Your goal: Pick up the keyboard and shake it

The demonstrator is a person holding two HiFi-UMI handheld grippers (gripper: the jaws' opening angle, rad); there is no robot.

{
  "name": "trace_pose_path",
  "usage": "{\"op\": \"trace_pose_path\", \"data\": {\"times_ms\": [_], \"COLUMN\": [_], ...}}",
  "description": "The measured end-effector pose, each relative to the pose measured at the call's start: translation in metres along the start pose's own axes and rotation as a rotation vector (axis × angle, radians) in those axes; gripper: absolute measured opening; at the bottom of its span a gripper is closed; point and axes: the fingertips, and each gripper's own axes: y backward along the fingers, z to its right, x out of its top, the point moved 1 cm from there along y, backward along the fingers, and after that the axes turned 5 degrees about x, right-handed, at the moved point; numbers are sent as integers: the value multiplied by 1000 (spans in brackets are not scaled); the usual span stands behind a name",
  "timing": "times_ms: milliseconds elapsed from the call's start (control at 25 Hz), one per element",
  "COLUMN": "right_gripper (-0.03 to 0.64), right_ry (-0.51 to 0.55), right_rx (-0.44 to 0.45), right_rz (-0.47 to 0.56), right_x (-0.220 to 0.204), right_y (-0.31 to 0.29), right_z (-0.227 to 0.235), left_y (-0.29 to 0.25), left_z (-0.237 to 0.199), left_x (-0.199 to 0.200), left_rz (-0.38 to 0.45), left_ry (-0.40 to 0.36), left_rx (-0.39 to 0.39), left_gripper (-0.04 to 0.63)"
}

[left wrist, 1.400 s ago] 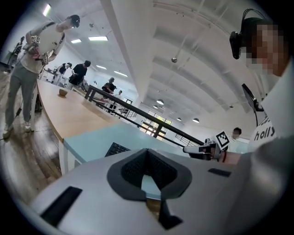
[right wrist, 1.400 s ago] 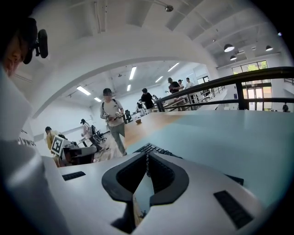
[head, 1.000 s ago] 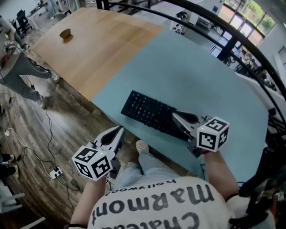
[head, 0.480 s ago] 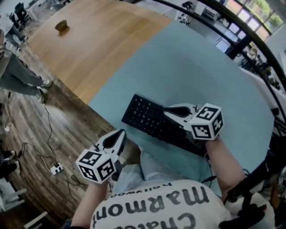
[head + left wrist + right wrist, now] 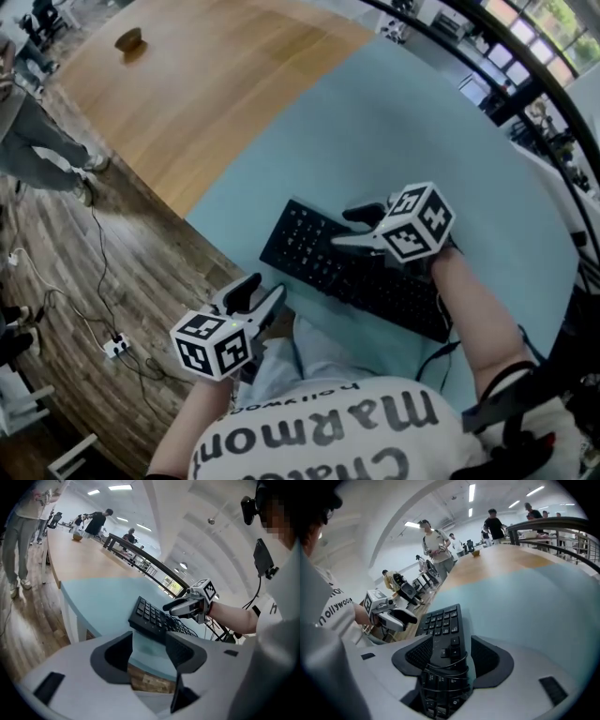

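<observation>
The reach toward the black keyboard (image 5: pixel 356 272) is judged to be the step in hand; nothing is gripped or lifted yet. The keyboard is seen lying flat on the light blue table top (image 5: pixel 403 122), close to the near edge, with a thin cable (image 5: pixel 446 666) wound round it.

The right gripper (image 5: pixel 345 228) is held just above the keyboard's middle. Its jaws have just been opening and stand wide. In the right gripper view the keyboard runs between them, but no pad is seen pressing on it.

The left gripper (image 5: pixel 264 292) is held off the table's near edge, with the keyboard's left end ahead of it and to its right, near but not touching. Its jaws have just been opening and stand partly apart, with nothing between them.

For the next move, the left gripper would need to be brought up to the keyboard's left end. Each pair of jaws would then be set astride a thin edge and closed before any lift.
</observation>
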Motion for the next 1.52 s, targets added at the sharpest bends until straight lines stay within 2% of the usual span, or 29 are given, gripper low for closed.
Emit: {"op": "trace_pose_path", "data": {"times_ms": [200, 320, 480, 600, 720, 840, 960, 1320, 1520], "right_gripper": [262, 262, 262, 261, 258, 258, 258, 238, 233], "right_ry": [-33, -50, 22, 111, 81, 42, 53, 209, 305], "right_rx": [91, 148, 195, 186, 187, 156, 118, -44, -151], "right_rz": [-169, -245, -352, -457, -467, -465, -482, -451, -416], "right_x": [-7, -11, -15, -20, -17, -16, -16, -9, -7], "right_y": [-19, -27, -28, -30, -32, -33, -33, -25, -14], "right_z": [6, 7, 3, -2, -1, 0, 0, -5, -19], "left_y": [-12, -19, -27, -33, -36, -36, -37, -25, -11], "left_z": [-2, 2, 15, 20, 19, 18, 18, -1, -12], "left_x": [0, 1, -7, -10, -10, -11, -11, -13, -2], "left_rz": [-35, -50, -107, -130, -133, -137, -135, -112, -60], "left_ry": [20, 24, 12, 1, 1, 3, 7, 22, -50], "left_rx": [-13, -48, -118, -133, -133, -138, -146, -116, -70], "left_gripper": [235, 235, 235, 235, 235, 235, 235, 235, 235]}}
